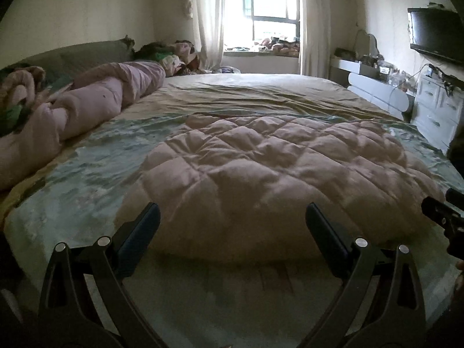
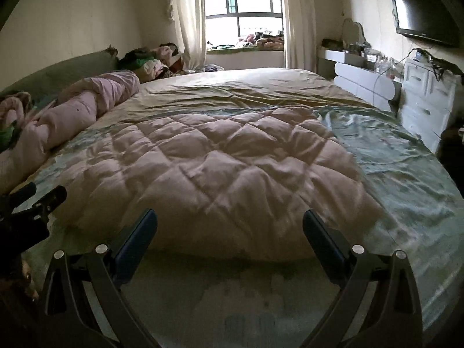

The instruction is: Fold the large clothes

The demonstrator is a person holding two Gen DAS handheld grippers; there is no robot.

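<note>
A pale pink quilted garment point(image 1: 275, 174) lies spread flat on the bed, its near edge just ahead of both grippers; it also shows in the right wrist view point(image 2: 220, 174). My left gripper point(image 1: 232, 214) is open and empty, its fingers point(image 1: 148, 223) wide apart just short of the garment's near edge. My right gripper point(image 2: 230, 220) is open and empty, in the same stance further right. The right gripper shows at the right edge of the left wrist view point(image 1: 443, 217). The left gripper shows at the left edge of the right wrist view point(image 2: 37, 203).
The bed point(image 1: 87, 174) has a green patterned sheet and a beige cover point(image 1: 246, 92) behind. A rolled pink duvet point(image 1: 95, 98) and heaped clothes point(image 1: 168, 55) lie along the left. White drawers point(image 1: 435, 107) and a wall television point(image 1: 435, 32) stand right.
</note>
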